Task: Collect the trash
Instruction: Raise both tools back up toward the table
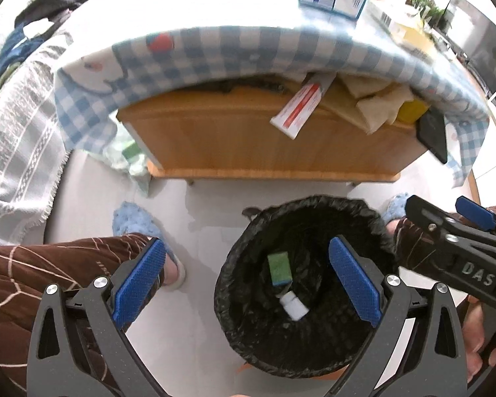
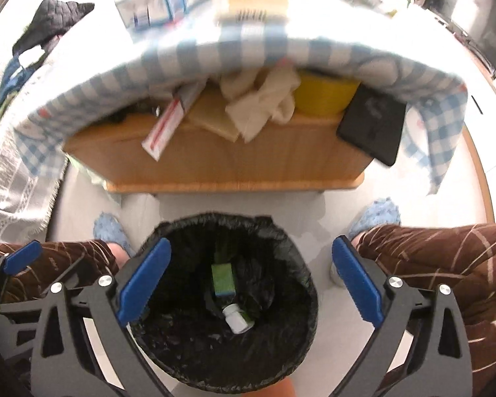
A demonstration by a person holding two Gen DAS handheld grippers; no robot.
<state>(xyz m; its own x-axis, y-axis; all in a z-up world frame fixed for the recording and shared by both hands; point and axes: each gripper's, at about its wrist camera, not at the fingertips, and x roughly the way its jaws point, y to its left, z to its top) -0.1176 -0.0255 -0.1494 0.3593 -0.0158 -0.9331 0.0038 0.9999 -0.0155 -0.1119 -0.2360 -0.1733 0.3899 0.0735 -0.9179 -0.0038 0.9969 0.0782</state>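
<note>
A round bin lined with a black bag (image 1: 241,264) (image 2: 301,264) stands on the floor below both grippers. Inside lie a green box (image 1: 278,268) (image 2: 223,279) and a small white bottle (image 1: 293,305) (image 2: 237,318). My left gripper (image 1: 248,281) is open and empty, its jaws wide, above the bin's left rim. My right gripper (image 2: 248,284) is open and empty, directly over the bin. The right gripper also shows at the right edge of the left wrist view (image 1: 459,248).
A low wooden table with a blue checked cloth (image 1: 248,49) (image 2: 248,53) stands beyond the bin. On its shelf lie a red-white tube box (image 1: 297,107) (image 2: 168,122), crumpled paper (image 2: 264,99), a yellow bowl (image 2: 324,94) and a black case (image 2: 373,125). The person's legs and blue slippers (image 1: 139,221) (image 2: 377,215) flank the bin.
</note>
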